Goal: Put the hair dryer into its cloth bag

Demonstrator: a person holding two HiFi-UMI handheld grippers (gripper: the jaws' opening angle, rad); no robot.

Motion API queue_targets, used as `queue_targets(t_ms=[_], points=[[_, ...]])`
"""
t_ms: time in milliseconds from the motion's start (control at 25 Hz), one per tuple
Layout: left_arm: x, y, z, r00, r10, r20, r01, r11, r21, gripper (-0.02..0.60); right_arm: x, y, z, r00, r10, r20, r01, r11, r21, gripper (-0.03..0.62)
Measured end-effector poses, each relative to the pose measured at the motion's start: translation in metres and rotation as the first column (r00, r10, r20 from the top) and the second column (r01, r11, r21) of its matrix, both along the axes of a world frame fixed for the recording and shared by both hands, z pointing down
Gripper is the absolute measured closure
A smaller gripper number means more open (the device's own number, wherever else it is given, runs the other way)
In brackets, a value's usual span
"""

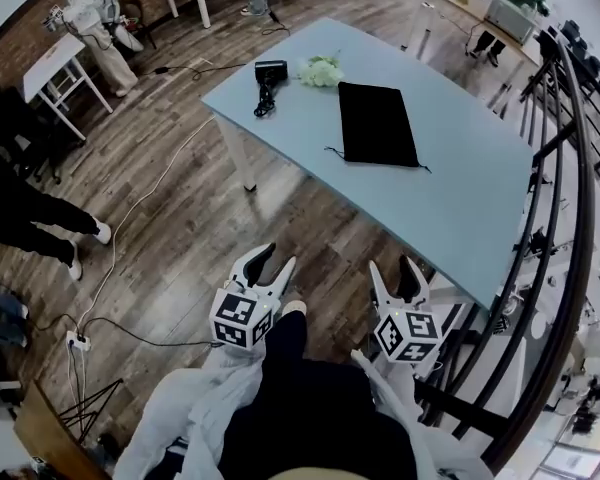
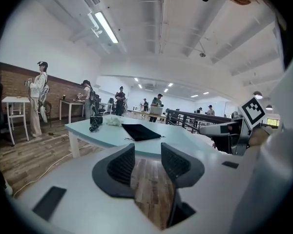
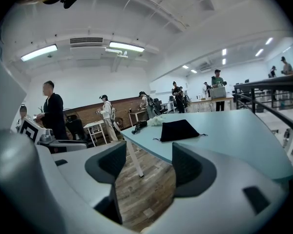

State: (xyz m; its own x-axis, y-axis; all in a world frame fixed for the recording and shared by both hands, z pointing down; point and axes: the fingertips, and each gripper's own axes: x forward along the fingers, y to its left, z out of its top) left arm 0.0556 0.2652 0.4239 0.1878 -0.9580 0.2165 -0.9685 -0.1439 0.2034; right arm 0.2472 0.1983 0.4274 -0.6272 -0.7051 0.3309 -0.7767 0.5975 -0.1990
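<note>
While nothing's held, both jaws stand wide, short of the desk [image 1: 460,198].
Hair dryer [image 1: 269,76] lies left of cloth bag [image 1: 377,123], long axis toward us; left gripper [image 1: 282,255] nearer than right gripper [image 1: 392,266].

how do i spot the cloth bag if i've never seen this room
Find the large pale blue table on the wood floor. The flat black rectangular cloth bag lies on its top, drawstrings trailing. Unlike the black corded hair dryer and white fluffy bundle nearby, it lies completely flat.
</note>
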Motion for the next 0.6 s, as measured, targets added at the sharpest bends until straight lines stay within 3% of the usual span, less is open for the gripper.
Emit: queue_targets(t_ms=[600], points=[[-0.060, -0.082, -0.001, 0.998, 0.056, 0.022, -0.057, 0.998, 0.022, 0.400, -0.053, -0.067, 0.000, 0.998, 0.056, -0.001, -0.056, 0.998, 0.016, 0.303]])
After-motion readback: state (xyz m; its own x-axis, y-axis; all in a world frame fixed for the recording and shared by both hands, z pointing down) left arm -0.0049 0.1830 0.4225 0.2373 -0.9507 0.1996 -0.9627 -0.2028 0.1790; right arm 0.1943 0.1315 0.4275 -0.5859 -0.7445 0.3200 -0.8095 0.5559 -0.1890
